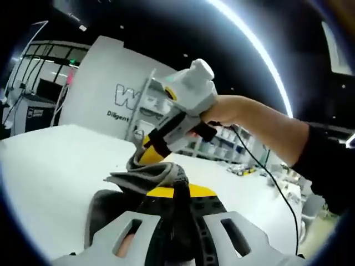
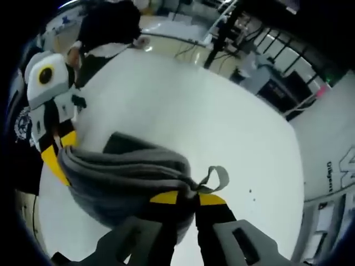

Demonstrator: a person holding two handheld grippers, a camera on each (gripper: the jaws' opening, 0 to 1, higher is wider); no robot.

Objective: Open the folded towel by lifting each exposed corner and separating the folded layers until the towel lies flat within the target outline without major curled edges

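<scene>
A big white table (image 2: 211, 127) sits in a dark room with a long bright light strip (image 1: 260, 50) overhead. The gray towel (image 2: 125, 174) hangs in the air above the table, stretched between both tools. At 9 o'clock in the right gripper view, the left gripper (image 2: 55, 158) pinches one towel end. At 6 o'clock, the right gripper (image 2: 186, 198) pinches the other. The left gripper view shows a hand (image 1: 230, 111) and shelves (image 1: 219, 147) behind.

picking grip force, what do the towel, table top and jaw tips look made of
Towel: soft grey woven or terry cloth, matte; it sags in thick folds between the two grippers. Table: smooth white hard surface, likely laminate or painted board, with a slight sheen. Right gripper tips: yellow pads on black and grey moulded parts, probably plastic or rubber; left gripper looks the same.
</scene>
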